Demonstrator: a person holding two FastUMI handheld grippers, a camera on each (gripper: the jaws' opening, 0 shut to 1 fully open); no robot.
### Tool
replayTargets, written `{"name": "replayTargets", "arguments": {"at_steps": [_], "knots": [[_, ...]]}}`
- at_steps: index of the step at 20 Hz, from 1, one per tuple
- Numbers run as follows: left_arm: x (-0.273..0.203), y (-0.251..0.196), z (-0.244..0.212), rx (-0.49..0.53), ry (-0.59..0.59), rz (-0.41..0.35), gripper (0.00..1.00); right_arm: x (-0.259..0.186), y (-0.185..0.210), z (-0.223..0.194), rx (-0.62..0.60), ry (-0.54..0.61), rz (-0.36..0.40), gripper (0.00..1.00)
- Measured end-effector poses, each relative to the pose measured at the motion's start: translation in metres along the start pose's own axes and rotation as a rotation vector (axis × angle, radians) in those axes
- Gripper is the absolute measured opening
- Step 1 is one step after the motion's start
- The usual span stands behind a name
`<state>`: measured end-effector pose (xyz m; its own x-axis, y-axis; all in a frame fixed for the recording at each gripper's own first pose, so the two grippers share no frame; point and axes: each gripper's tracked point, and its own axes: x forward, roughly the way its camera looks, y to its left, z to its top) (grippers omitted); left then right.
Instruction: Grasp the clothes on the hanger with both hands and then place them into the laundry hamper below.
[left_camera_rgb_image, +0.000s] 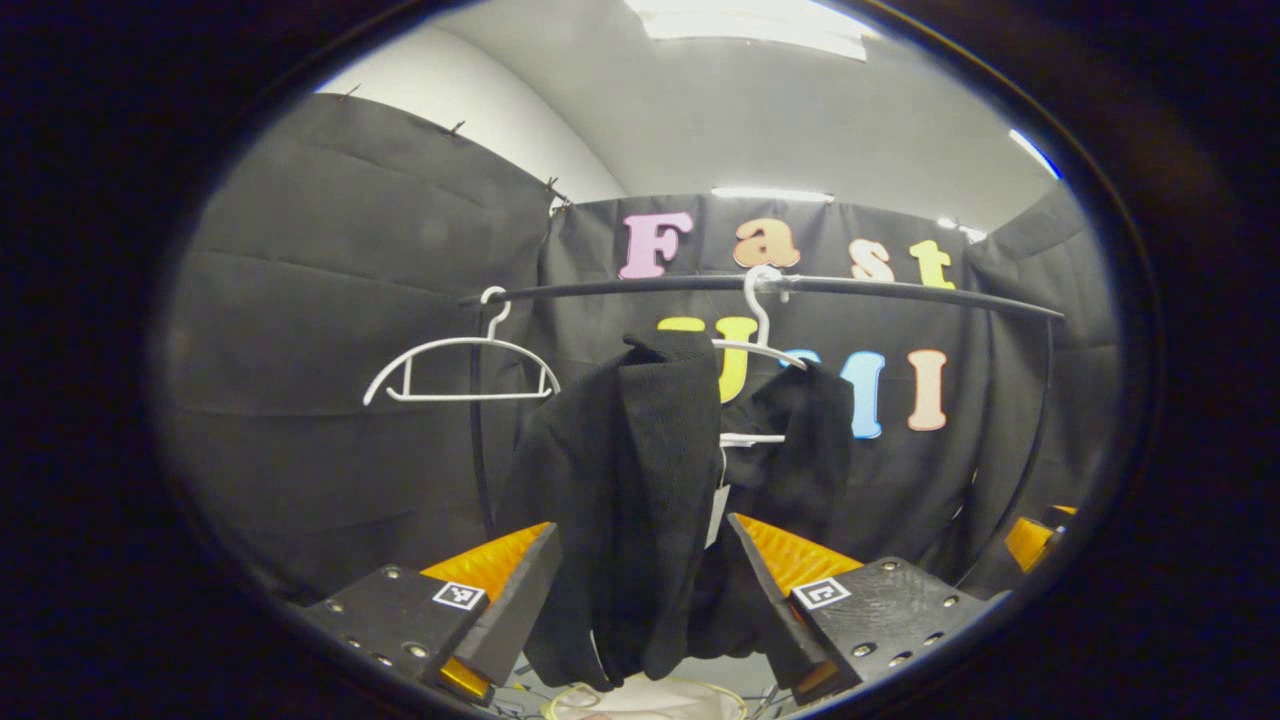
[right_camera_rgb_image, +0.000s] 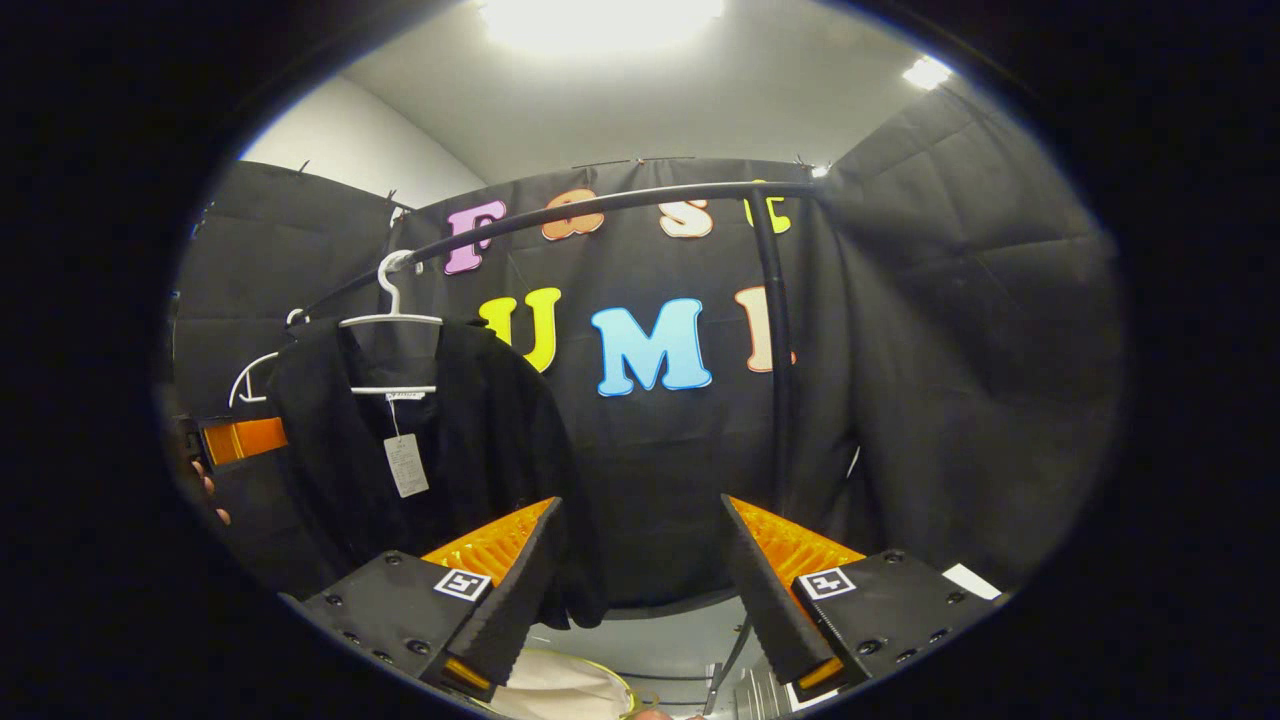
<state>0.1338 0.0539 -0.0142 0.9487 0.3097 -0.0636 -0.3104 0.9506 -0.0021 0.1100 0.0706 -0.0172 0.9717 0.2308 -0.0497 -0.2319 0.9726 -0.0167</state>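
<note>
A black jacket (left_camera_rgb_image: 640, 470) hangs on a white hanger (left_camera_rgb_image: 762, 325) from the dark rail (left_camera_rgb_image: 900, 292). My left gripper (left_camera_rgb_image: 640, 600) is open, and the jacket's front panel hangs between its two fingers without being pinched. In the right gripper view the same jacket (right_camera_rgb_image: 470, 430) hangs at the left on its hanger (right_camera_rgb_image: 392, 318), with a paper tag (right_camera_rgb_image: 406, 465) dangling. My right gripper (right_camera_rgb_image: 640, 600) is open to the right of the jacket, whose hem edge lies just beside the left finger. The pale hamper rim (right_camera_rgb_image: 560, 690) shows below.
An empty white hanger (left_camera_rgb_image: 460, 370) hangs further left on the rail. The rack's upright post (right_camera_rgb_image: 776, 350) stands behind my right gripper. An orange finger (right_camera_rgb_image: 242, 440) of the left gripper and a hand (right_camera_rgb_image: 207, 490) show at the jacket's far side. Black cloth walls close in all around.
</note>
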Motion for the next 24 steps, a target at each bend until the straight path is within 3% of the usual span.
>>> {"name": "replayTargets", "arguments": {"at_steps": [8,9,10,15,24], "knots": [[0.06,-0.024,-0.004,-0.031,0.019,0.038,0.94,0.051,-0.007,-0.009,0.058,0.026,0.032,0.96],[0.067,-0.027,-0.004,-0.02,0.021,0.042,0.94,0.057,-0.004,-0.013,0.06,0.034,0.048,0.93],[0.074,-0.028,-0.006,-0.005,0.022,0.051,0.94,0.061,-0.001,-0.015,0.055,0.043,0.062,0.98],[0.104,-0.036,-0.004,0.006,0.005,0.078,0.94,0.083,0.0,-0.014,0.027,0.02,0.107,0.98],[0.144,-0.029,-0.015,0.108,0.029,0.197,0.94,0.125,0.006,-0.019,0.019,0.018,0.177,0.98]]}}
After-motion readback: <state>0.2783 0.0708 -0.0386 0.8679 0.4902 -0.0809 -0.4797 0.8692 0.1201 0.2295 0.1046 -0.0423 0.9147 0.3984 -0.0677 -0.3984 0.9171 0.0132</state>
